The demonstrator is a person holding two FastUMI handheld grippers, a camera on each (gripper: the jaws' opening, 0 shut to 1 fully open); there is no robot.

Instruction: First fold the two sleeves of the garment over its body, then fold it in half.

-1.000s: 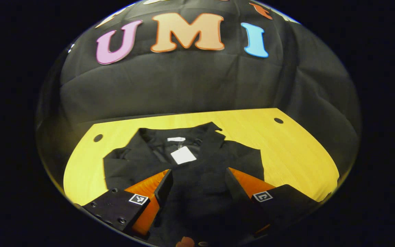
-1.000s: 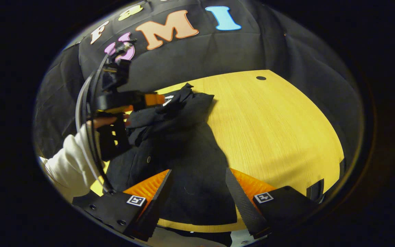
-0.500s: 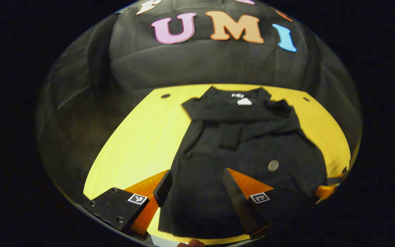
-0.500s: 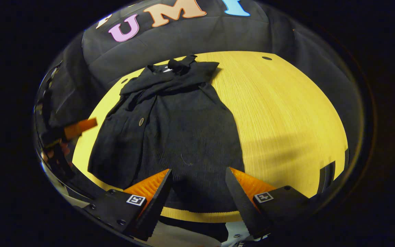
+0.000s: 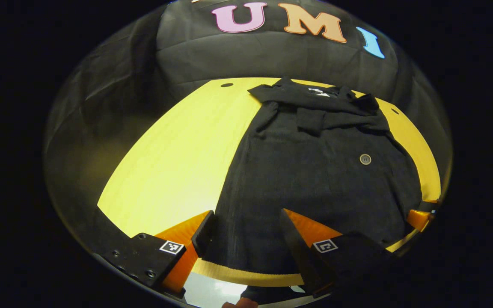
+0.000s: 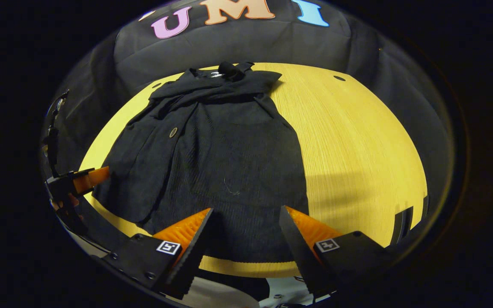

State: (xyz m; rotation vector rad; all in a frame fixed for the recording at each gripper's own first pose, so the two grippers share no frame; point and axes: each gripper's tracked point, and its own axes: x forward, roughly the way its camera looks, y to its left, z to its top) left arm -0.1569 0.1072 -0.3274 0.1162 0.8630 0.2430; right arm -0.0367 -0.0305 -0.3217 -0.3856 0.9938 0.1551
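You have a yellow wooden table [image 5: 178, 158] with a fine straight grain, curving along its near edge. Look for one small dark round hole [image 5: 227, 84] by its far left corner and another [image 6: 339, 78] by the far right corner. A soft shadow [image 6: 357, 182] crosses its right part.

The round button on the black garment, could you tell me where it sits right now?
In the left gripper view the button sits right of centre on the garment, below its folded sleeves; in the right gripper view it lies left of centre.

The left claw [image 5: 246, 226] hangs open over the dark garment's [image 5: 315, 179] hem on the yellow table [image 5: 173, 158].
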